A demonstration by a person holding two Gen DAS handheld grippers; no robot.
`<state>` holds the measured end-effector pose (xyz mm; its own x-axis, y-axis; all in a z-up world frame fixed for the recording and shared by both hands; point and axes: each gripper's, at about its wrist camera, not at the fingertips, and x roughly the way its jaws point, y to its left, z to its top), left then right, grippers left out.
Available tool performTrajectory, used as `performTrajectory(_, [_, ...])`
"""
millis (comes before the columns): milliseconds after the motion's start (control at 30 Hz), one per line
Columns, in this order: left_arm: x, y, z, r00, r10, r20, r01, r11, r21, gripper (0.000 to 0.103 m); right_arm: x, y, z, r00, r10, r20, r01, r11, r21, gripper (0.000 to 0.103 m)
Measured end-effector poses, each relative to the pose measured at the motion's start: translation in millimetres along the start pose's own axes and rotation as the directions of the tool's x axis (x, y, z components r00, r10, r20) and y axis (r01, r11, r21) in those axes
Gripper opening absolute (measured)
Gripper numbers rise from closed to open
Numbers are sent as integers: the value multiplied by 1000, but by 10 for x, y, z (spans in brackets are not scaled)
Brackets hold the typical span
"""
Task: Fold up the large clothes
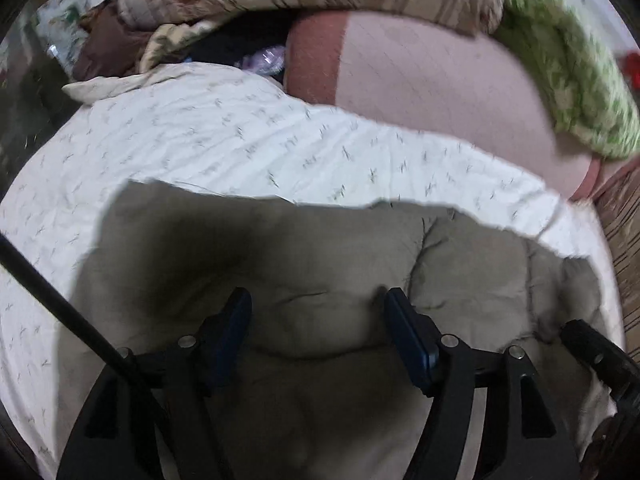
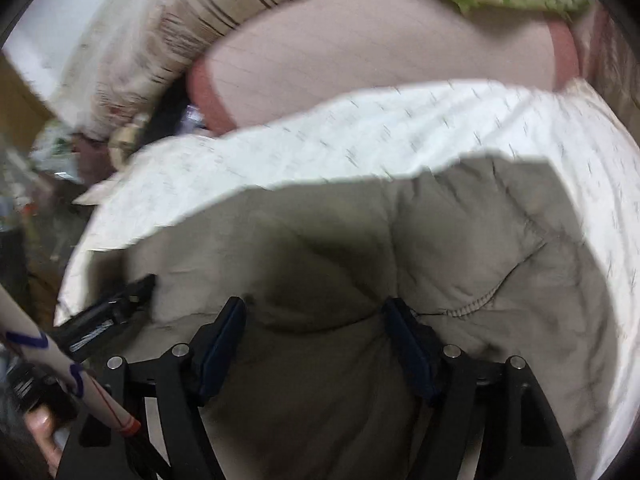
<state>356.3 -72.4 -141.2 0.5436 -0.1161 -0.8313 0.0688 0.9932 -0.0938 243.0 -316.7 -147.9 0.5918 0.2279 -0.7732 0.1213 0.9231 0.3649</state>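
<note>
Left wrist view: left gripper (image 1: 318, 312) released, jaws wide over grey padded garment (image 1: 320, 248), fabric bulging between, grip on it unclear | right wrist view: right gripper (image 2: 314, 322) same, jaws apart over garment | garment lies on white printed sheet (image 1: 200, 136), near edge | pink pillow (image 1: 420, 76) far

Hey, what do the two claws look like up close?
Both match: the left claw and right claw have black angular frames with silver pivot bolts and dark blue finger pads. A thin black rod crosses the left view. A white tube with blue marks and an orange band shows beside the right.
</note>
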Motion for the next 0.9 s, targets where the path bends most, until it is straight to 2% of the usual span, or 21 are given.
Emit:
performTrajectory(33, [-137,76,25,999,15,39,-15,1000,2,69,-137,-54,40,999,-18,36,18,1000,-8,77])
performTrajectory(100, [-319,208,78,992,70,101,-73,997,25,70,-303,-263,128,995,-38,91,35,999,34,89])
performTrajectory(167, [-361,418,162,985,119,121,-121,993,6,74,-327,-581,222,996,-40,82,30,992,119,89])
performTrajectory(233, [-275,670,238,974,197,113,-196,980,-19,74,-304,-953,244,996,-61,59,49,979,199,89])
performTrajectory(300, [-128,915,300,936,333,111,-332,943,-24,74,-251,-1182,217,998,-53,29,43,963,266,89])
performTrajectory(367, [64,1086,343,919,390,63,-392,920,10,74,-131,-1403,190,999,-31,-10,32,951,307,85])
performTrajectory(400, [152,1150,360,921,389,19,-389,921,31,74,-93,-1467,188,999,-30,-23,36,949,314,80])
performTrajectory(467, [280,1274,394,943,328,-61,-327,945,20,74,-32,-1602,211,999,-23,-42,36,934,355,71])
performTrajectory(500, [316,1357,414,959,269,-88,-273,961,-36,74,-21,-1643,238,999,3,-33,10,927,375,71])
performTrajectory(567, [360,1426,418,977,185,-108,-197,974,-110,74,22,-1641,256,999,24,-35,-9,925,379,71])
performTrajectory(633, [403,1402,396,980,153,-131,-169,978,-121,68,119,-1584,247,997,6,-70,18,939,343,66])
performTrajectory(700, [450,1354,364,981,110,-157,-128,986,-106,41,154,-1625,219,996,3,-85,28,936,352,56])
performTrajectory(733, [460,1334,335,981,104,-164,-122,987,-106,37,160,-1652,204,996,10,-84,21,934,356,54])
performTrajectory(800, [506,1295,271,979,117,-166,-134,986,-95,35,174,-1669,183,996,22,-85,11,933,359,39])
performTrajectory(900, [491,1180,217,973,156,-170,-166,985,-47,36,112,-1599,180,997,-3,-80,30,940,341,24])
